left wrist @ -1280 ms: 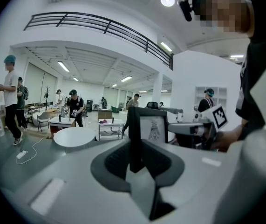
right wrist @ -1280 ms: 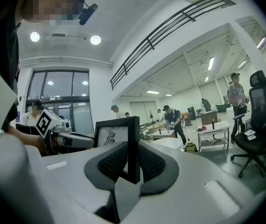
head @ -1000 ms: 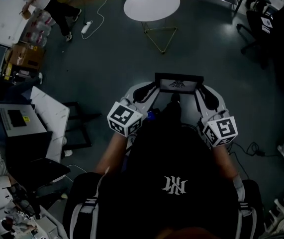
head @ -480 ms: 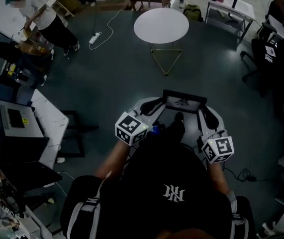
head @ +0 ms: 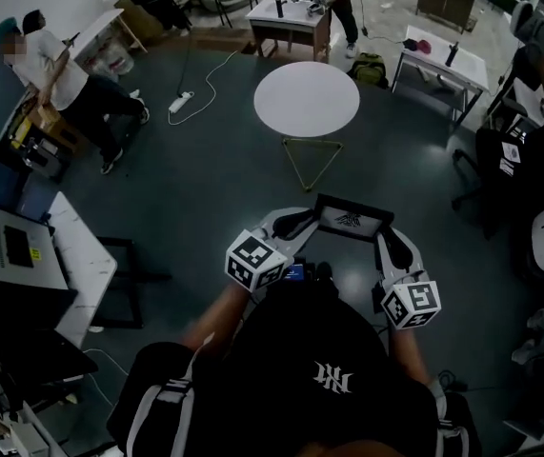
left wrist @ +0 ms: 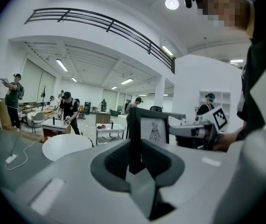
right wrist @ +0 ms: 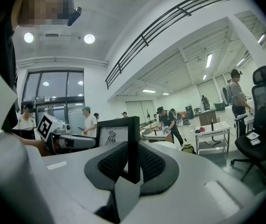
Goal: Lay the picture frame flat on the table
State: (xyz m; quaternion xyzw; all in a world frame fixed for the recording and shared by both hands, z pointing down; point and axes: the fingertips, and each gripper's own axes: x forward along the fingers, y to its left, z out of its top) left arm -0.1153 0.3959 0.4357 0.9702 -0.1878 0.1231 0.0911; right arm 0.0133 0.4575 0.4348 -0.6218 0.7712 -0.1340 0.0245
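Observation:
A black picture frame (head: 351, 219) with a white print is held in the air in front of the person, clamped from both sides. My left gripper (head: 295, 224) is shut on its left edge, my right gripper (head: 392, 246) on its right edge. In the left gripper view the frame's edge (left wrist: 135, 141) stands upright between the dark pads, with the print (left wrist: 154, 130) behind it. The right gripper view shows the same: the frame's edge (right wrist: 133, 146) sits pinched between the pads, with the print (right wrist: 113, 137) to the left. A round white table (head: 307, 98) stands ahead on the dark floor.
A power strip with a white cable (head: 182, 98) lies on the floor to the left of the round table. White desks (head: 26, 255) line the left side and office chairs (head: 524, 150) the right. People stand at benches (head: 289, 19) at the back.
The round table has slid lower and nearer in the head view and more of the room's far side shows. Both grippers keep their hold on the frame.

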